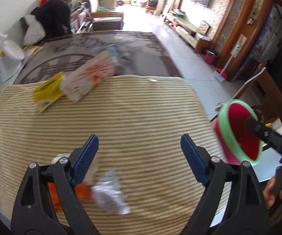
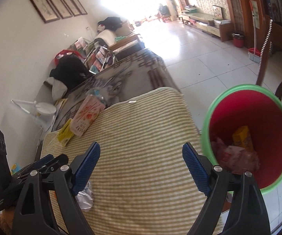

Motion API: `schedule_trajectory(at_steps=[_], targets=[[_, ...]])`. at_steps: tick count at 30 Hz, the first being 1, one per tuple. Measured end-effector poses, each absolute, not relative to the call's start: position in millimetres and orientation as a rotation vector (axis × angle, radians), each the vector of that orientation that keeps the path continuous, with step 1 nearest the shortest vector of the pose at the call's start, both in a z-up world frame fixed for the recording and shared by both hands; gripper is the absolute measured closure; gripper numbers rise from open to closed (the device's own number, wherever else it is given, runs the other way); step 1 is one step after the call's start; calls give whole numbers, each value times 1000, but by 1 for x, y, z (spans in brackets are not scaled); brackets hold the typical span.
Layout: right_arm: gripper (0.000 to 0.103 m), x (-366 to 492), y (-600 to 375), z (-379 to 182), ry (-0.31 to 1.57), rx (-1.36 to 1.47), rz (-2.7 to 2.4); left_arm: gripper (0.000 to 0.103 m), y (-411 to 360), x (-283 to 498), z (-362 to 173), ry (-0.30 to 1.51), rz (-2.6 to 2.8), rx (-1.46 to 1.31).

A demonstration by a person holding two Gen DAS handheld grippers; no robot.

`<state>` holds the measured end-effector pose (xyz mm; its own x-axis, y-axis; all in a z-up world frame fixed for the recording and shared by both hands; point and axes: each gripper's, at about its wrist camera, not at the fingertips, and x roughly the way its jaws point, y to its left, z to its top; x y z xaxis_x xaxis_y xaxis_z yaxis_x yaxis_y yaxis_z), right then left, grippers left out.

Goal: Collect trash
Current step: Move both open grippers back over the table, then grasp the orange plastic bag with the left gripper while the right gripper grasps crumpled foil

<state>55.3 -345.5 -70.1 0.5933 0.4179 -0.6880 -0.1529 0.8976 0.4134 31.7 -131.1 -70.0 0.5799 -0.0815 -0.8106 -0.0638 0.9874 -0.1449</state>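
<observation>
Silver wrapper (image 1: 110, 193) beneath left claw (image 1: 139, 156)

the left gripper (image 1: 139, 146) and right gripper (image 2: 141, 154) were built of black plastic arms, silver pivot screws and blue ribbed pads (image 1: 193, 156).

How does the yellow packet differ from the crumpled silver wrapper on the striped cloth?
The yellow packet is flat and printed; the crumpled silver wrapper is balled up and shiny. The packet lies at the far edge of the striped cloth, touching the pink-and-white box; the wrapper lies near, just ahead of the open left gripper. Both are still outside the red bin.
</observation>
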Motion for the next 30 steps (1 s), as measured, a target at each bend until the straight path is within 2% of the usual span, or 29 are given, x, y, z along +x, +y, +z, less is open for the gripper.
schedule_trajectory(at_steps=[8, 14, 19, 24, 25, 30], targets=[[20, 43, -283, -77, 922, 299, 312, 20, -46, -4, -103, 1043, -80, -41], [19, 25, -241, -92, 963, 320, 273, 20, -28, -24, -151, 1177, -202, 40], [19, 12, -217, -104, 1000, 297, 247, 20, -20, -21, -178, 1240, -264, -5], [19, 3, -194, -121, 1065, 252, 219, 38, -9, -18, -175, 1228, -292, -65], [19, 2, -191, -125, 1076, 254, 218, 48, -5, -18, -173, 1220, -287, -65], [19, -3, -167, -145, 1145, 195, 218, 49, 20, -17, -166, 1179, -246, -100]])
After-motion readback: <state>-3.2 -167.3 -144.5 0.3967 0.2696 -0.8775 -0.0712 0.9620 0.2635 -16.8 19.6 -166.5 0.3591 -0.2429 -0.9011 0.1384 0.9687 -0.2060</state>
